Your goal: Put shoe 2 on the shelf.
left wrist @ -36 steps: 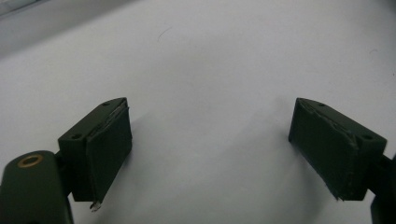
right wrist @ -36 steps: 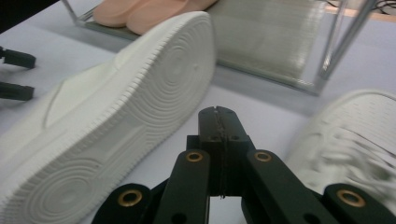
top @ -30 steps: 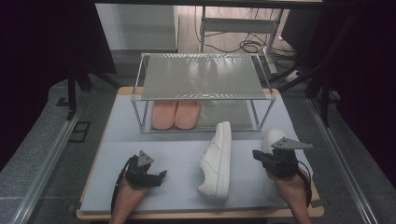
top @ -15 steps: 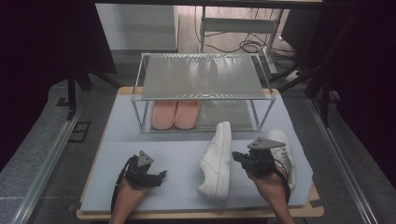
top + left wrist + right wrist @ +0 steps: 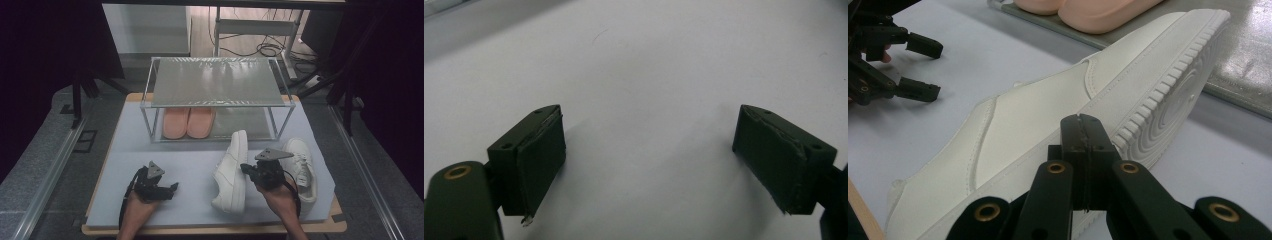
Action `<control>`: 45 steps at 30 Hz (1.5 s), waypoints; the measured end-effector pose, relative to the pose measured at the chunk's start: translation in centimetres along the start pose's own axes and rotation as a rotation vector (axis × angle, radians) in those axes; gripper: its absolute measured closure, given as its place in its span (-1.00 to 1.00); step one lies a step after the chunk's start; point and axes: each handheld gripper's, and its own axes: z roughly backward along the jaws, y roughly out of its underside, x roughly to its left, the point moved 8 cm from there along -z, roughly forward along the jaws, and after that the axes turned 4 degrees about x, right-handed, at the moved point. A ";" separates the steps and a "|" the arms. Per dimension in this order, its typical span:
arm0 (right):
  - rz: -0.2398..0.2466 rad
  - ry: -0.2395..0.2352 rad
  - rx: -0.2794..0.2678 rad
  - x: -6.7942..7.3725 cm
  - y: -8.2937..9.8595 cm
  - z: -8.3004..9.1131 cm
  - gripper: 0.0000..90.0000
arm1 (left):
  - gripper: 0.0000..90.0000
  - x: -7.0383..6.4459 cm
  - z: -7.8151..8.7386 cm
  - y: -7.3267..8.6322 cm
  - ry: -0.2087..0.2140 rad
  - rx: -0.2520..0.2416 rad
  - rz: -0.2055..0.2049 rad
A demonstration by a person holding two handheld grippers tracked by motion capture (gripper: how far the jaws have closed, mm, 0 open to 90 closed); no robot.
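I read no brand or lettering on either shoe. My right hand-held gripper (image 5: 248, 169) has its jaws pressed together, right beside the white sneaker (image 5: 231, 172) lying on its side; its ribbed rubber sole (image 5: 1168, 95) and stitched smooth upper show clearly. My left hand-held gripper (image 5: 172, 189) is spread wide over the bare pale grey mat (image 5: 200, 175) on the desk. A second white sneaker (image 5: 302, 162) sits upright near the right edge. Salmon slippers (image 5: 189, 121) rest under the metal-framed rack (image 5: 215, 82); the room beyond is dim

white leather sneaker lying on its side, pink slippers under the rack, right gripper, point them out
white leather sneaker (image 5: 232, 172), high view, its side panel
pink slippers (image 5: 189, 121), high view, the pair's middle
right gripper (image 5: 1082, 131), right gripper view, shut jaw tips
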 end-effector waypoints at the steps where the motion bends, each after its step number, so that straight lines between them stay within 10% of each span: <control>1: 0.004 0.009 0.004 -0.1 0.1 -0.1 1.00 | -0.69 0.0 0.0 0.0 0.000 -0.001 0.000; 18: -0.045 0.065 0.008 -0.9 1.4 1.2 1.00 | -0.69 0.0 0.0 0.0 -0.003 0.004 -0.006; 45: -0.110 0.312 0.120 -4.0 5.2 3.3 1.00 | -0.69 0.0 0.0 0.0 0.001 0.004 -0.002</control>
